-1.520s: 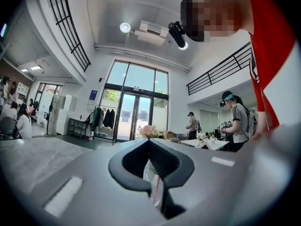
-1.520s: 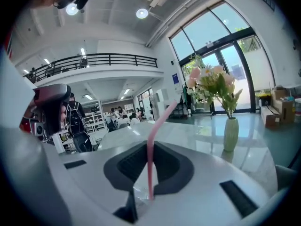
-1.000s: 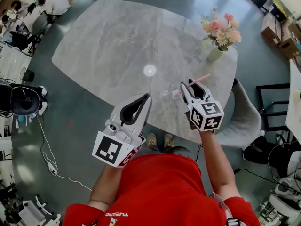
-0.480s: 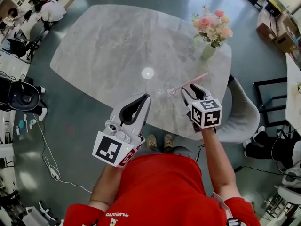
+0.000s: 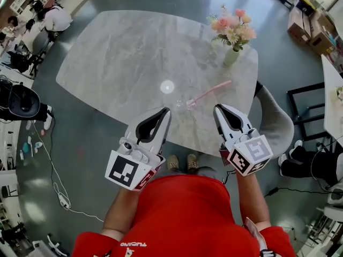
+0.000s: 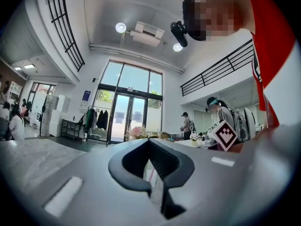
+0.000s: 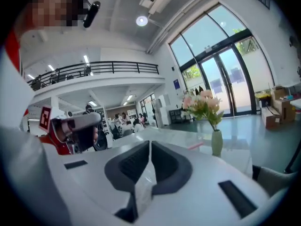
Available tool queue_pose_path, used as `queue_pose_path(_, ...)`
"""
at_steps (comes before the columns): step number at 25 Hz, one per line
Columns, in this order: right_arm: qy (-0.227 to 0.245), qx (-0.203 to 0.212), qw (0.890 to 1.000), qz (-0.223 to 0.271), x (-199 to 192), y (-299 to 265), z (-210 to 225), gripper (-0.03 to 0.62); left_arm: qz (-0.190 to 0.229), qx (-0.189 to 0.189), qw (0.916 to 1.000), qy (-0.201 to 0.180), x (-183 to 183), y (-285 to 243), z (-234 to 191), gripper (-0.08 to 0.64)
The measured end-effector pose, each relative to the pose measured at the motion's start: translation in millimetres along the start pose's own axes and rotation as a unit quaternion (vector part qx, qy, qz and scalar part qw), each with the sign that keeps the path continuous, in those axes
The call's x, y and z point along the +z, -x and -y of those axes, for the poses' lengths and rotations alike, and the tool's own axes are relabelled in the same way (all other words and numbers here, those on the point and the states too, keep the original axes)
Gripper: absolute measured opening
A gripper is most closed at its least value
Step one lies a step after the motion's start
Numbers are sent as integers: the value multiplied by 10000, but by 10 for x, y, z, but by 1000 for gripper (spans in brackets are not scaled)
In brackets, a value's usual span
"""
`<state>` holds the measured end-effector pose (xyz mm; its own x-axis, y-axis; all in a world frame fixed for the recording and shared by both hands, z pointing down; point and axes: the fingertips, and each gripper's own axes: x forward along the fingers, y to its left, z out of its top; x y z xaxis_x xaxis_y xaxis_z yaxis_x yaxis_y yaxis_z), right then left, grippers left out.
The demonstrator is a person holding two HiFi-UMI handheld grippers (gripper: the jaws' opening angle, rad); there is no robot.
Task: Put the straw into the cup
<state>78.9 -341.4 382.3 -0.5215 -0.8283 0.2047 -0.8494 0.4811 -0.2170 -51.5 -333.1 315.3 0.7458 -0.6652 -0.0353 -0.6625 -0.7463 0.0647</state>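
Jaws of the right gripper [image 5: 220,110] have just been closing and meet on nothing; the left gripper [image 5: 165,112] has its jaws together, empty. A long pink straw [image 5: 211,90] leans in what looks like a clear glass cup [image 5: 186,103] on the grey marbled tabletop [image 5: 123,52], near the pale green vase of pink flowers [image 5: 231,55], between vase and grippers

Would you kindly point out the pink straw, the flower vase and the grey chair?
pink straw [image 5: 210,92], head view, middle of its shaft.
flower vase [image 5: 231,57], head view, middle of its body.
grey chair [image 5: 274,123], head view, its curved seat shell.
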Motion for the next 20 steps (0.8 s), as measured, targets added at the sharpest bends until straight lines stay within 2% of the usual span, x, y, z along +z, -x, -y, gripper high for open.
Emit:
queue_pose_path(6, 435, 191, 9978, 464, 392, 263, -368, 2, 19, -122, 9999, -29, 34, 2, 137, 5)
queue_pose_path(20, 482, 646, 9937, 783, 550, 514, -825, 2, -3, -194, 9997, -131, 38, 120, 301, 5)
